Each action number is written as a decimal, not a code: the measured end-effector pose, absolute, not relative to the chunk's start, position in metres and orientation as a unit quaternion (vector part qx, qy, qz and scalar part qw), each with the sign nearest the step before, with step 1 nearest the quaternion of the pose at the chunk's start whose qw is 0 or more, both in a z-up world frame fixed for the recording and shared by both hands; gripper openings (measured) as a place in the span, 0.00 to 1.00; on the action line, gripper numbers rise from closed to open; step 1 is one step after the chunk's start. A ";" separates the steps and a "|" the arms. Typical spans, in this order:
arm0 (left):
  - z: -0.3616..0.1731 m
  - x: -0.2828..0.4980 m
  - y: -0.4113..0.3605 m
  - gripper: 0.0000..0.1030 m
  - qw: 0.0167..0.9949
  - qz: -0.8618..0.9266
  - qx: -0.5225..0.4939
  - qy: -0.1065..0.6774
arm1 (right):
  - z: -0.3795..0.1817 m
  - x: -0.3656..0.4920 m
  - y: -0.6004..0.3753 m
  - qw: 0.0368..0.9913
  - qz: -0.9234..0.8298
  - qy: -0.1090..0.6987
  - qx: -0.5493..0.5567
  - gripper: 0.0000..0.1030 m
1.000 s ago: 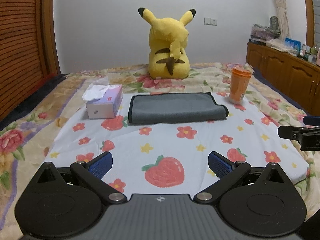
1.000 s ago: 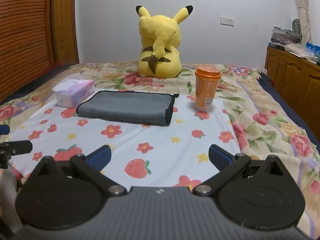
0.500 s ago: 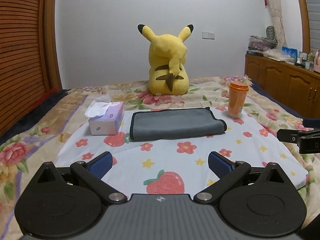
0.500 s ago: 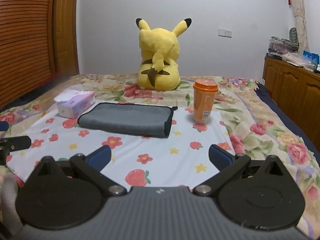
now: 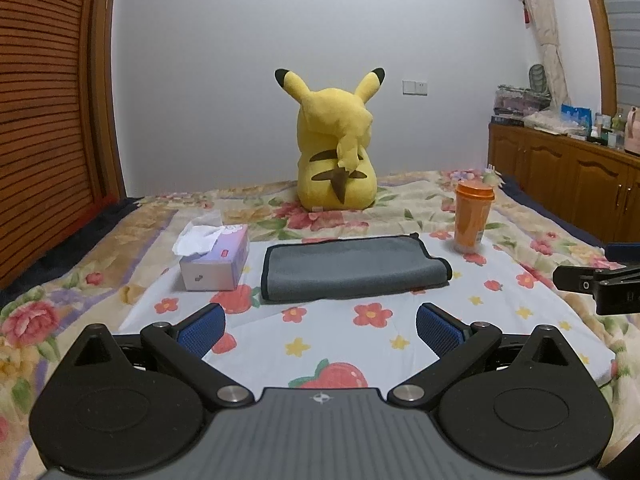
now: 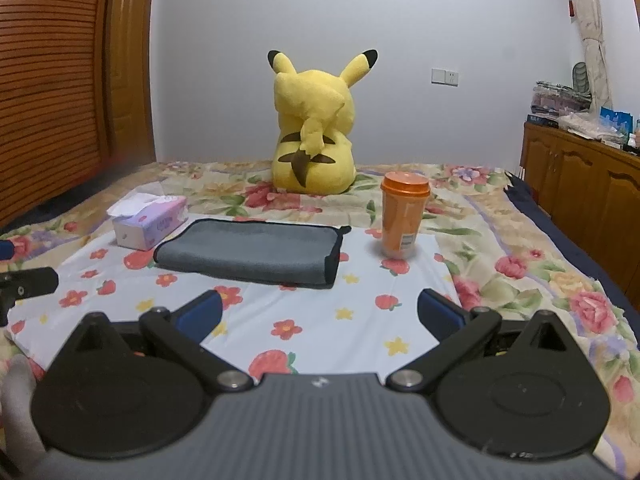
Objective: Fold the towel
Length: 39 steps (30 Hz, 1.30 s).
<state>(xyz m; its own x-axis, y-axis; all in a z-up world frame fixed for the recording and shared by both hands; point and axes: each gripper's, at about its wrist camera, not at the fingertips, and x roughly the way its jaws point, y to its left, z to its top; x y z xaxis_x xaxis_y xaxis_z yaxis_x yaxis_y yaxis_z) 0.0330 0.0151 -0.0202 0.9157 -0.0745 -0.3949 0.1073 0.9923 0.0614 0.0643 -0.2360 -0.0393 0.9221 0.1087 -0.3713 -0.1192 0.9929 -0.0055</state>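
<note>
A grey towel (image 5: 352, 268) with a dark hem lies folded into a flat rectangle on the white strawberry-print sheet (image 5: 332, 340); it also shows in the right wrist view (image 6: 252, 252). My left gripper (image 5: 320, 328) is open and empty, held back from the towel's near edge. My right gripper (image 6: 320, 316) is open and empty, likewise short of the towel. The right gripper's side shows at the right edge of the left wrist view (image 5: 600, 284).
A tissue box (image 5: 216, 260) stands left of the towel. An orange cup (image 5: 474, 216) stands to its right. A yellow plush toy (image 5: 336, 152) sits behind. A wooden cabinet (image 5: 568, 184) runs along the right wall. A slatted wooden door (image 5: 48, 120) is at left.
Both grippers have drawn back and tilted up from the bed, so the towel sits lower and farther in both views. The towel has not moved.
</note>
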 end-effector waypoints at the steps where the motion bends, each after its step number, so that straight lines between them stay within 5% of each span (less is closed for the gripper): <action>1: -0.019 0.033 0.015 1.00 0.978 -0.046 0.040 0.198 | -0.040 0.064 -0.236 0.981 0.058 0.187 -0.015 1.00; 39: -0.008 0.020 0.018 1.00 0.987 -0.041 0.044 0.150 | -0.027 0.048 -0.244 0.992 0.047 0.115 -0.004 1.00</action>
<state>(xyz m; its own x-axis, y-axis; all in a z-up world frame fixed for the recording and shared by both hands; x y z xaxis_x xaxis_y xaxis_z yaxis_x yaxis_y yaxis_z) 0.0195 0.0175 -0.0084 0.9516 -0.0676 -0.2998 0.0941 0.9928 0.0746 0.0478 -0.2437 -0.0273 0.9690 0.0921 -0.2293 -0.0940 0.9956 0.0025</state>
